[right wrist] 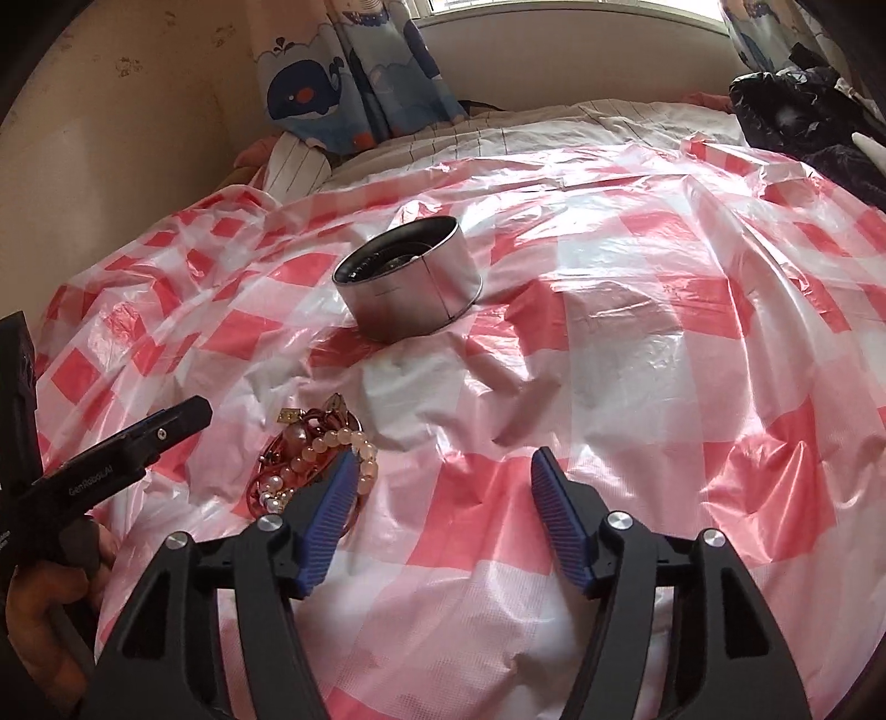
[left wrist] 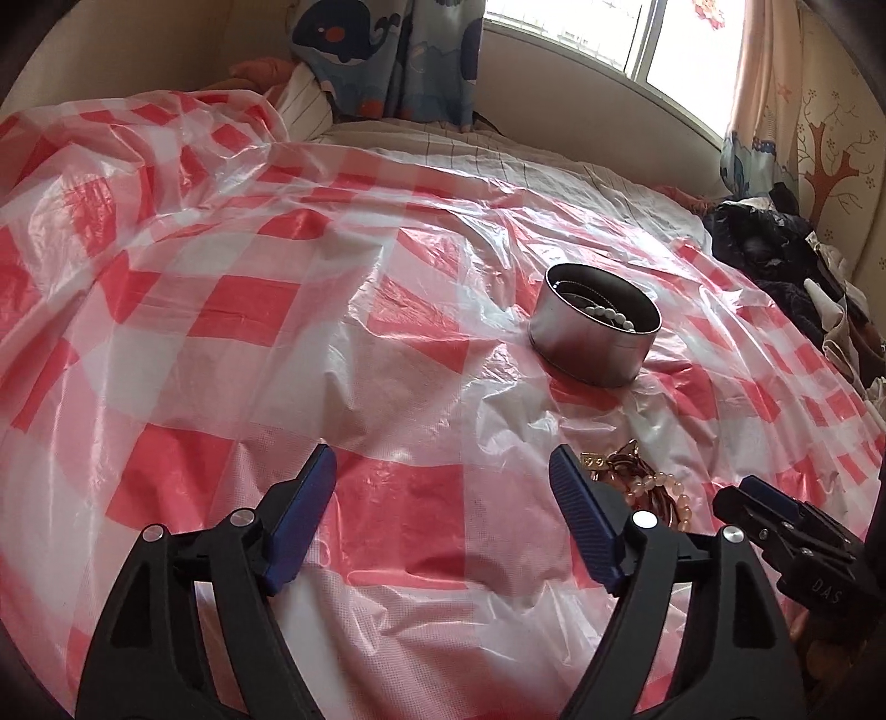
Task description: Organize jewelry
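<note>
A round silver tin [left wrist: 595, 327] [right wrist: 410, 288] stands open on the red-and-white checked plastic sheet [left wrist: 249, 310] [right wrist: 664, 332]; a string of white beads [left wrist: 609, 318] lies inside it. A heap of jewelry [left wrist: 653, 487] [right wrist: 310, 459], with pink and pearl bead bracelets and red-brown cords, lies on the sheet nearer to me. My left gripper [left wrist: 443, 451] [right wrist: 183, 418] hovers open just left of the heap with nothing between its fingers. My right gripper [right wrist: 444, 454] [left wrist: 742, 493] is open too, its left pad at the heap's right edge and the gap empty.
The sheet covers a bed with striped bedding [right wrist: 498, 133]. Dark clothes [left wrist: 775, 249] [right wrist: 803, 111] are piled at the far right. A whale-print curtain [right wrist: 332, 83] and a window [left wrist: 637, 33] stand behind. A hand [right wrist: 44, 598] holds the left gripper.
</note>
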Tool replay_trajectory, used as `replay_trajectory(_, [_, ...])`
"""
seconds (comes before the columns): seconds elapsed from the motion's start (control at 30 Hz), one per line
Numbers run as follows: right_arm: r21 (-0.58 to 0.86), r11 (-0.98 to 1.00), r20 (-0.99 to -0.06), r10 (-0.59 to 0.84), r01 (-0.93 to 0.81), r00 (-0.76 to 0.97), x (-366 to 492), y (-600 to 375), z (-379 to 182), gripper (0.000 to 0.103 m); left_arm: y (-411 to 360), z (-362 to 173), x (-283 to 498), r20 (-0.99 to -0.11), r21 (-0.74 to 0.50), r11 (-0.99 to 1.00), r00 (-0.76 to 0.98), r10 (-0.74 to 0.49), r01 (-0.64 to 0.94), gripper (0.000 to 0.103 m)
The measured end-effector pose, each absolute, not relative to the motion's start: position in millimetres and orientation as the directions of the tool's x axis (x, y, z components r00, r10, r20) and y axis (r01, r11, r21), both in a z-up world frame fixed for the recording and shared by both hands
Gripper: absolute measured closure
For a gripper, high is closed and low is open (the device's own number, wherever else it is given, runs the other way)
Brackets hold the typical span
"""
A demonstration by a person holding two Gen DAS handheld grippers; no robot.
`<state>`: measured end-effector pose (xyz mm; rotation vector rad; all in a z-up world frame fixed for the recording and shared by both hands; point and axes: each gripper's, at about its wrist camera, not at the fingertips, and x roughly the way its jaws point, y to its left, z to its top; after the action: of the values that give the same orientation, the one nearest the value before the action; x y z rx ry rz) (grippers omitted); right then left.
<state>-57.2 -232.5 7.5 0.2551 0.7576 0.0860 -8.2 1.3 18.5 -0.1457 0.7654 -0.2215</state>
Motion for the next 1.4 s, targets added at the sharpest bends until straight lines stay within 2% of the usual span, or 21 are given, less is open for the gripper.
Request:
replay_trajectory(0.17, [0.256, 0.966, -0.669, 0.16, 0.023, 0.726, -58, -232, 7, 0.035, -5, 21, -9, -0.668, -0.192, 0.967, 0.7, -0.253, 0.167, 0.017])
replay_trajectory(0.57, [0.229, 0.973, -0.688, 0.149, 0.017, 0.71, -53, -226, 4, 0.029, -8, 15, -4, -0.695, -0.187, 0.966, 0.672, -0.258, 0.177, 0.014])
replay_trajectory(0.73, [0.224, 0.974, -0.635, 0.162, -0.02, 0.755, -62, -222, 17, 0.03, -7, 14, -4, -0.692, -0.198, 0.965, 0.673, -0.263, 0.173, 0.014])
replay_trajectory(0.8, [0.242, 0.967, -0.638, 0.219, -0.078, 0.738, -57, -217, 18, 0.039, -7, 12, -3, -0.696, -0.198, 0.965, 0.669, -0.262, 0.172, 0.014])
replay_trajectory(0.87, [0.277, 0.953, -0.665, 0.28, -0.119, 0.692, -44, -216, 14, 0.054, -8, 11, -2, -0.702, -0.192, 0.967, 0.665, -0.256, 0.17, 0.014])
replay_trajectory(0.97, [0.312, 0.936, -0.692, 0.34, -0.16, 0.637, -29, -213, 8, 0.065, -10, 10, 0, -0.713, -0.182, 0.969, 0.656, -0.247, 0.167, 0.014])
replay_trajectory(1.0, [0.311, 0.935, -0.702, 0.348, -0.172, 0.621, -25, -210, 5, 0.068, -10, 9, 1, -0.718, -0.178, 0.97, 0.652, -0.243, 0.166, 0.014])
replay_trajectory(1.07, [0.295, 0.936, -0.719, 0.351, -0.194, 0.6, -23, -203, 3, 0.087, -12, 8, 2, -0.725, -0.169, 0.972, 0.648, -0.235, 0.164, 0.014])
replay_trajectory(1.13, [0.267, 0.943, -0.718, 0.332, -0.199, 0.612, -26, -199, 5, 0.095, -13, 8, 3, -0.728, -0.162, 0.973, 0.646, -0.23, 0.163, 0.014])
replay_trajectory(1.4, [0.327, 0.938, -0.573, 0.296, -0.118, 0.764, -60, -231, 33, 0.095, -12, 8, 3, -0.725, -0.168, 0.972, 0.647, -0.235, 0.165, 0.014])
